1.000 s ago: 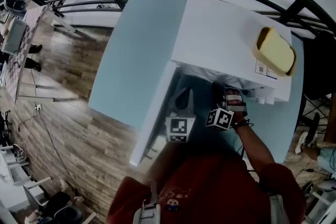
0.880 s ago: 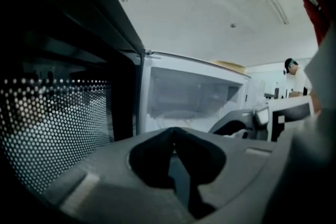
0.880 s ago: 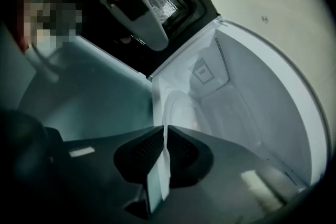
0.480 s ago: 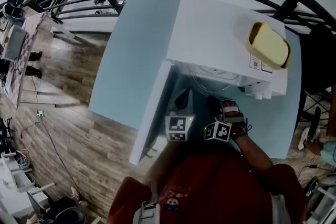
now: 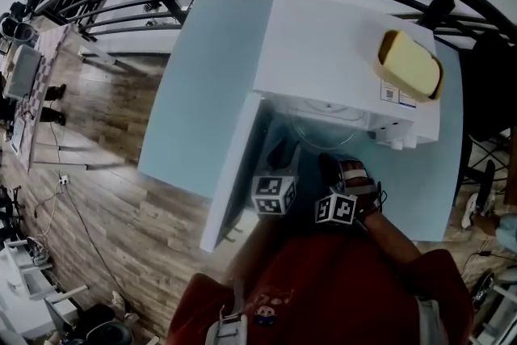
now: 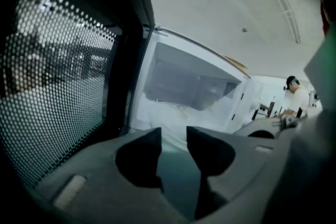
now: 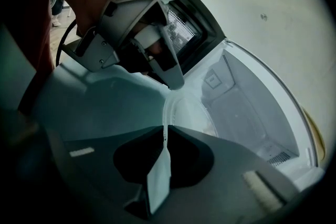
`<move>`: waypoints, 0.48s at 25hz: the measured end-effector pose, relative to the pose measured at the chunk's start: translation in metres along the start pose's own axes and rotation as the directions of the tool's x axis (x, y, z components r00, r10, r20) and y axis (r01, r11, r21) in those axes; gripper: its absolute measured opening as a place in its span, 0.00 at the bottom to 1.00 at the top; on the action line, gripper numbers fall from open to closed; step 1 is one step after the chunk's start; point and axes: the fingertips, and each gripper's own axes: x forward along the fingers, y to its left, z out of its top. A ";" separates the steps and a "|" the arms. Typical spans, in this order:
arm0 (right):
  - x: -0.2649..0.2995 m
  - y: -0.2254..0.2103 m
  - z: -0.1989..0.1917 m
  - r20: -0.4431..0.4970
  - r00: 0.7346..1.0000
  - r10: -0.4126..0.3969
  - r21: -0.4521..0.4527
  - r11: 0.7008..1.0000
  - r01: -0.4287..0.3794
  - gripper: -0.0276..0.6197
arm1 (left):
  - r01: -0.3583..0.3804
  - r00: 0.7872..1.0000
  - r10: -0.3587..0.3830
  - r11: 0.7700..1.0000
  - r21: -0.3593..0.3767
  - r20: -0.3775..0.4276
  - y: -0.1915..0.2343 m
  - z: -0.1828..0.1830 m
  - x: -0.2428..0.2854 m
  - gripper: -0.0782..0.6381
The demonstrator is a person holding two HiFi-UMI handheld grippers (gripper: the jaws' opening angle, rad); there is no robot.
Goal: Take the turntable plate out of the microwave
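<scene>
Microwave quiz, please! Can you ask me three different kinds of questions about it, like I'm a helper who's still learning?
1. True or false: the door of the microwave is shut.
2. Pick one: what is the right hand-held gripper clamped on? A) the glass turntable plate B) a cup C) a spoon
3. Fill in: the block lying on top of the microwave is coloured ____.

Key: 1 false, it stands wide open. 2 A, on the plate's rim. 3 yellow.
</scene>
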 end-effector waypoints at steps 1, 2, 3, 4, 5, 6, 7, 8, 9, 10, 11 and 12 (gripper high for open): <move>-0.001 0.001 0.000 0.002 1.000 0.000 0.002 1.000 0.000 0.07 | 0.022 1.000 -0.022 0.999 -0.031 -0.008 -0.002 -0.003 0.002 0.34; -0.002 0.002 0.000 0.004 1.000 0.000 0.004 1.000 0.000 0.07 | 0.045 0.999 -0.046 0.997 -0.068 -0.014 -0.004 -0.006 0.004 0.38; -0.002 0.003 -0.001 0.005 1.000 -0.001 0.005 1.000 0.001 0.08 | 0.065 0.997 -0.068 0.992 -0.112 -0.021 -0.006 -0.010 0.007 0.41; -0.003 0.003 -0.001 0.006 1.000 -0.002 0.004 1.000 0.001 0.08 | 0.086 0.996 -0.091 0.983 -0.162 -0.026 -0.007 -0.013 0.010 0.45; -0.003 0.003 -0.001 0.007 1.000 -0.002 0.002 1.000 0.002 0.08 | 0.108 0.993 -0.116 0.971 -0.215 -0.025 -0.009 -0.015 0.014 0.47; -0.004 0.003 -0.001 0.009 1.000 -0.002 0.000 1.000 0.002 0.08 | 0.131 0.990 -0.142 0.954 -0.269 -0.020 -0.010 -0.016 0.017 0.49; -0.005 0.004 0.000 0.010 1.000 -0.001 -0.003 1.000 0.001 0.07 | 0.155 0.986 -0.169 0.934 -0.322 -0.013 -0.012 -0.017 0.021 0.51; -0.006 0.005 -0.001 0.011 1.000 0.001 -0.007 1.000 -0.001 0.08 | 0.180 0.980 -0.197 0.909 -0.376 -0.006 -0.014 -0.019 0.025 0.52; -0.007 0.006 -0.001 0.010 1.000 0.003 -0.009 1.000 -0.003 0.08 | 0.203 0.974 -0.225 0.881 -0.428 0.001 -0.015 -0.022 0.029 0.53; -0.008 0.007 -0.002 0.009 1.000 0.005 -0.008 1.000 -0.005 0.08 | 0.223 0.968 -0.249 0.851 -0.475 0.007 -0.017 -0.026 0.034 0.54; -0.010 0.007 -0.003 0.008 1.000 0.007 -0.005 1.000 -0.007 0.08 | 0.238 0.963 -0.269 0.825 -0.513 0.014 -0.019 -0.027 0.038 0.55; -0.010 0.008 -0.003 0.007 1.000 0.008 -0.002 1.000 -0.008 0.08 | 0.250 0.959 -0.284 0.800 -0.545 0.023 -0.020 -0.027 0.043 0.56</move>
